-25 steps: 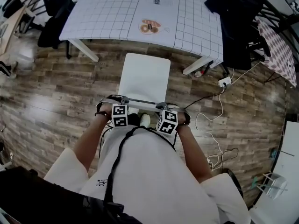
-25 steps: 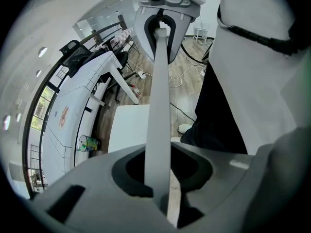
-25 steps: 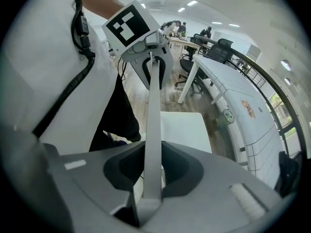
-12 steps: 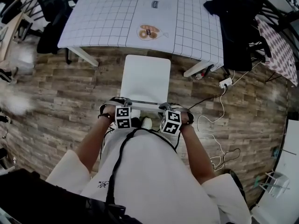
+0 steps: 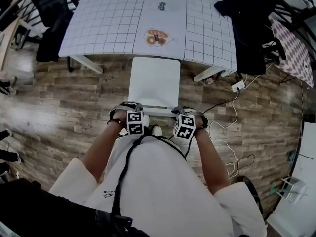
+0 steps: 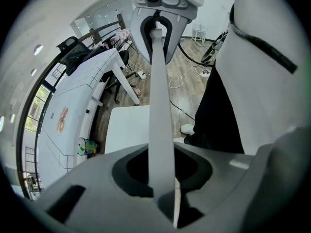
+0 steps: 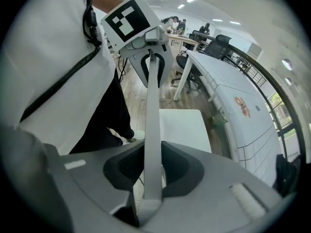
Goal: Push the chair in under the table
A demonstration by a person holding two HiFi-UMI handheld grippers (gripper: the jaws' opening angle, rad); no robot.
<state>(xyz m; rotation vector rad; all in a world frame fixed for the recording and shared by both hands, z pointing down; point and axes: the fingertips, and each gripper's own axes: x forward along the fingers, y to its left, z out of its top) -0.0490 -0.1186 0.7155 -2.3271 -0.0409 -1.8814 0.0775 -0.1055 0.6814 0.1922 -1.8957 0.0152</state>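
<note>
The white chair [image 5: 154,80] stands in front of the grid-patterned table [image 5: 118,19], and its seat's front edge meets the table's near edge. My left gripper [image 5: 129,108] and right gripper [image 5: 183,112] point down onto the two ends of the backrest's top rail [image 5: 155,108]. In the left gripper view the rail [image 6: 158,106] runs straight between the jaws of the left gripper [image 6: 160,174], which is shut on it. In the right gripper view the right gripper [image 7: 151,169] is shut on the same rail [image 7: 153,125], with the seat [image 7: 187,125] below.
White table legs [image 5: 86,63] [image 5: 210,73] flank the chair. A power strip [image 5: 237,86] and white cables lie on the wood floor at right. Black clothing [image 5: 252,23] hangs by the table's right end, and a dark office chair [image 5: 49,14] stands at far left.
Both grippers and the chair have moved toward the table. The seat's front edge, earlier short of the table's edge, now reaches it.
</note>
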